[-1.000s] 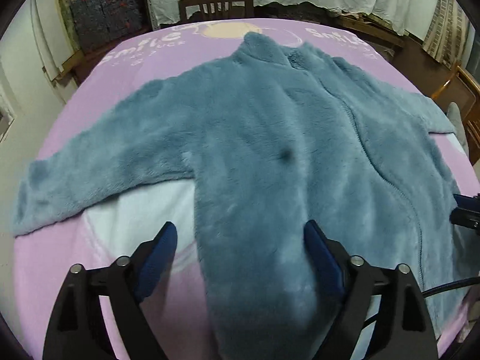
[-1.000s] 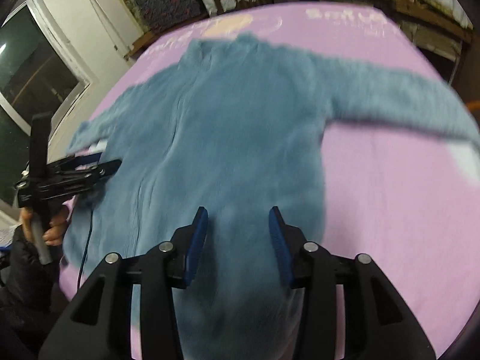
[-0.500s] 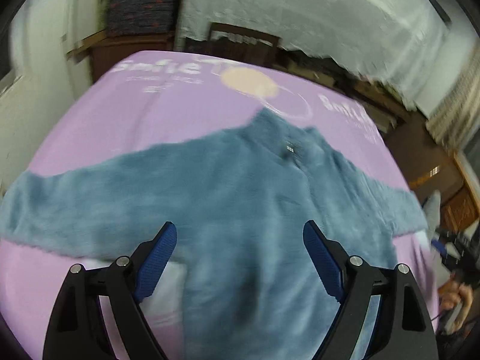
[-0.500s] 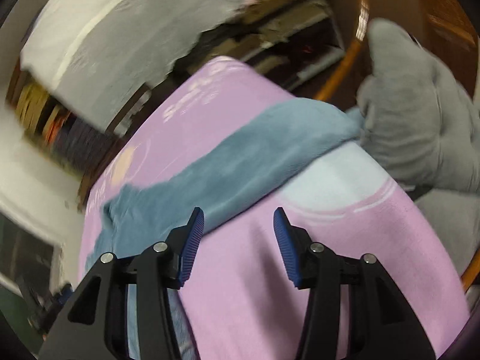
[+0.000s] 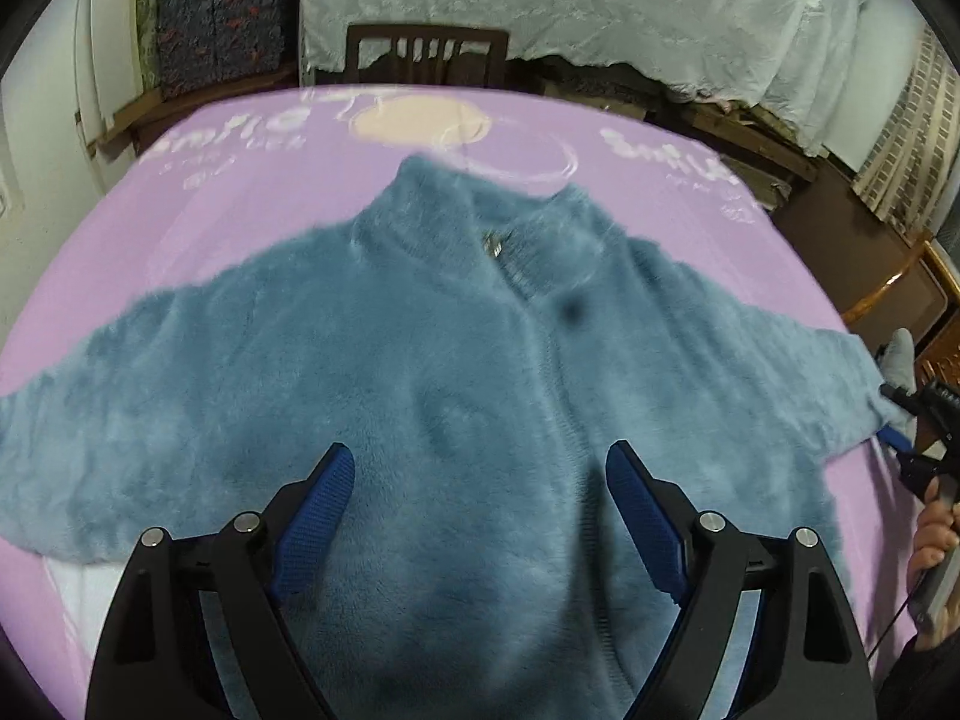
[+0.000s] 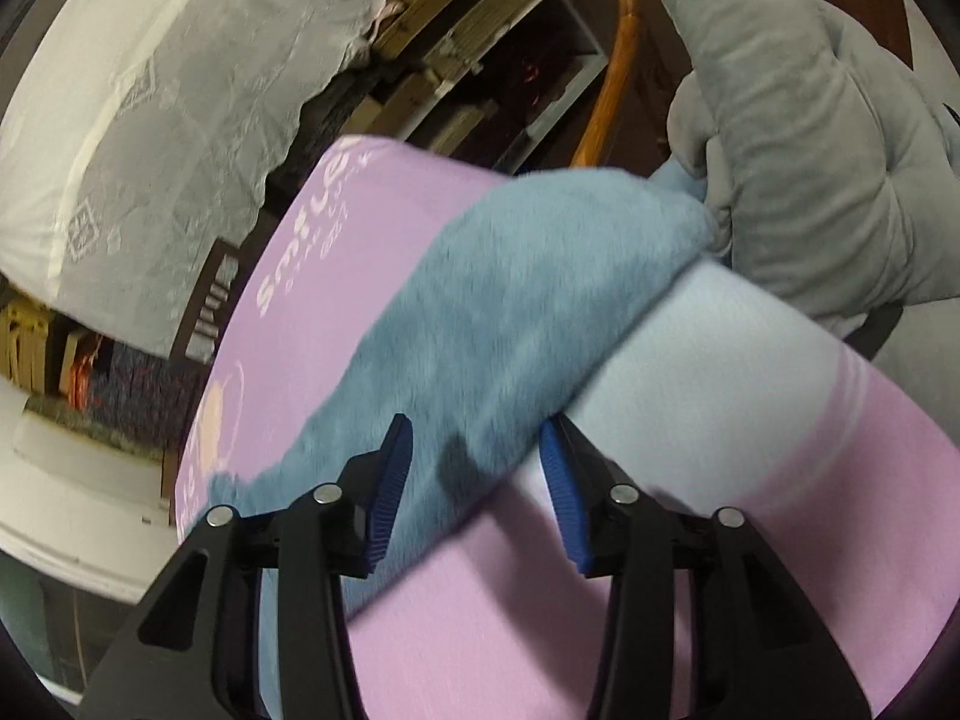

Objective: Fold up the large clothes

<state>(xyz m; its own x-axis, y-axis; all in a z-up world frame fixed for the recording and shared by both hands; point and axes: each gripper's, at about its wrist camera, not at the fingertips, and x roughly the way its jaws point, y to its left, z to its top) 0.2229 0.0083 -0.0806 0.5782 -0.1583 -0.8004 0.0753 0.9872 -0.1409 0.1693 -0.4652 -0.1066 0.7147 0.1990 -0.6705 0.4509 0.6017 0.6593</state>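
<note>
A fluffy blue-grey zip jacket (image 5: 420, 372) lies spread flat, front up, on a pink-covered table (image 5: 228, 180), collar at the far side and both sleeves stretched out. My left gripper (image 5: 480, 510) is open and empty above the jacket's lower body. My right gripper (image 6: 474, 480) is open and empty over the jacket's right sleeve (image 6: 498, 312), whose cuff reaches the table's edge. It also shows at the right edge of the left wrist view (image 5: 924, 420), held in a hand.
A grey plush cushion (image 6: 810, 138) rests on a wooden chair at the sleeve's cuff. A dark wooden chair (image 5: 426, 54) stands beyond the table's far edge. White cloth-covered stacks (image 5: 600, 6) and shelves line the back wall.
My left gripper has moved from the jacket's left hem side to its middle. My right gripper has swung from the jacket's hem out to the right sleeve. Both stayed open.
</note>
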